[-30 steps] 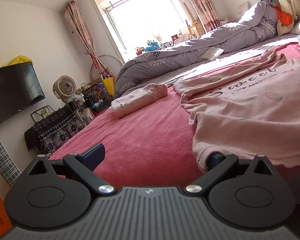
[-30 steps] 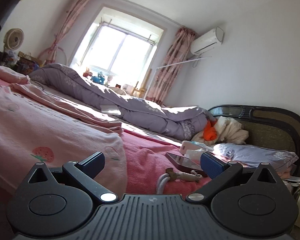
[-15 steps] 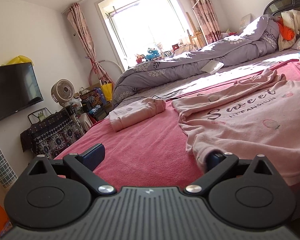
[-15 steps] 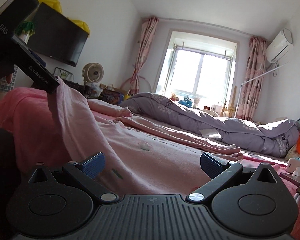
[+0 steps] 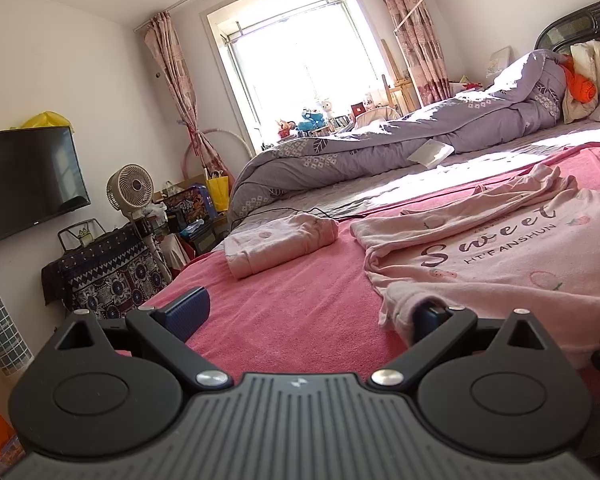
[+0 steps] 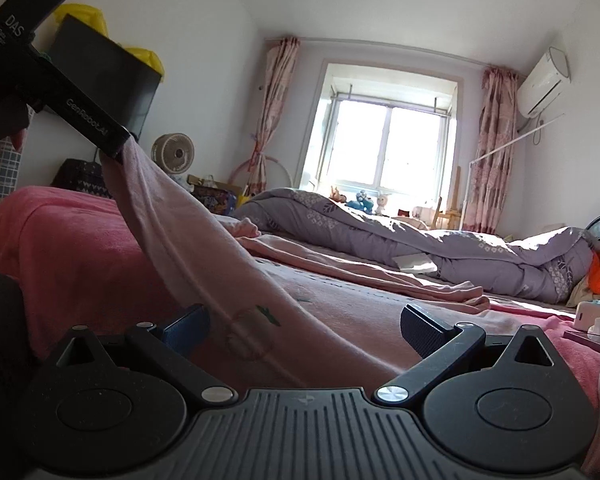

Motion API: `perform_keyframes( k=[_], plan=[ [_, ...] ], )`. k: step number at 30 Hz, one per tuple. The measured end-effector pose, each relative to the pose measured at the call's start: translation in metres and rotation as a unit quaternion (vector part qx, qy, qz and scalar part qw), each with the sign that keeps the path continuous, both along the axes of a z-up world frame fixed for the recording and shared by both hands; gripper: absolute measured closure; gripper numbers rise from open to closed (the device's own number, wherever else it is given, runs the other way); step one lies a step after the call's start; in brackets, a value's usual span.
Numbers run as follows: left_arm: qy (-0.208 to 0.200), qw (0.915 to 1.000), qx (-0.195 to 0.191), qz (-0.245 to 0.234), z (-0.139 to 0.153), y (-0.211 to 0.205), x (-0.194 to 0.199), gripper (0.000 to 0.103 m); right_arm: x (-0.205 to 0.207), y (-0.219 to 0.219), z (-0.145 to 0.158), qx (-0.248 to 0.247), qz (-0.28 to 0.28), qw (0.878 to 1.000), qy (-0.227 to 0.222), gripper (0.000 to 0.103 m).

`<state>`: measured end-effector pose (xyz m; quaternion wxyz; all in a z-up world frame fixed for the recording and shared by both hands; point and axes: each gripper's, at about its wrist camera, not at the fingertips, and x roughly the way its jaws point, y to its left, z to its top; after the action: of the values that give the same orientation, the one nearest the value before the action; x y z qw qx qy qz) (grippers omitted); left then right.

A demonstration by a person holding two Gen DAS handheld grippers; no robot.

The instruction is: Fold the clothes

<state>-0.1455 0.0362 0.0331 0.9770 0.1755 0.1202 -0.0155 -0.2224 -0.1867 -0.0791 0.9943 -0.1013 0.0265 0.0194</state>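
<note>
A pink top printed "Sweet" (image 5: 500, 248) lies spread on the pink bed cover (image 5: 292, 304). My left gripper (image 5: 308, 312) is open; its right finger (image 5: 428, 316) sits under the top's hem corner, and the cloth hangs from it as it rises. In the right wrist view the left gripper's body (image 6: 72, 108) is up at the left with the pink top (image 6: 188, 248) draped down from it. My right gripper (image 6: 304, 324) is open, low at the bed's edge, with the top's hem lying between its fingers.
A folded pink garment (image 5: 280, 240) lies on the bed's left part. A rolled purple duvet (image 5: 420, 144) runs along the far side. A phone and small items (image 6: 592, 328) lie at the right. A fan (image 5: 130, 188) and TV (image 5: 28, 180) stand beyond the bed's foot.
My left gripper rose with the top's hem corner hanging on its right finger. My right gripper swung left from the headboard side and now faces the hem, with cloth between its open fingers.
</note>
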Motion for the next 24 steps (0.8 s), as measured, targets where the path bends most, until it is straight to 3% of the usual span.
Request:
perform_keyframes(
  k=[6,10,16,18,19,24],
  plan=[
    [0.0,1.0,-0.007,0.001,0.002,0.001,0.003,0.002,-0.007,-0.051,-0.002,0.005,-0.085,0.994,0.062,0.0],
    [0.003,1.0,-0.004,0.003,0.0,-0.001,0.005,0.002,-0.013,-0.103,-0.001,0.089,-0.105,0.982,0.13,0.0],
    [0.01,0.9999,0.004,0.01,-0.004,-0.001,0.007,0.002,-0.003,-0.163,-0.004,0.236,-0.13,0.944,0.189,0.002],
    [0.012,0.9998,0.005,0.013,-0.005,-0.001,0.007,0.002,0.001,-0.168,-0.001,0.239,-0.113,0.944,0.195,0.014],
    [0.013,0.9998,0.005,0.014,-0.005,0.0,0.007,0.002,0.003,-0.168,0.0,0.246,-0.101,0.943,0.199,0.03],
    [0.017,0.9997,0.004,0.017,-0.008,0.003,0.009,0.002,0.012,-0.167,-0.01,0.263,-0.11,0.928,0.239,0.032]
  ],
)
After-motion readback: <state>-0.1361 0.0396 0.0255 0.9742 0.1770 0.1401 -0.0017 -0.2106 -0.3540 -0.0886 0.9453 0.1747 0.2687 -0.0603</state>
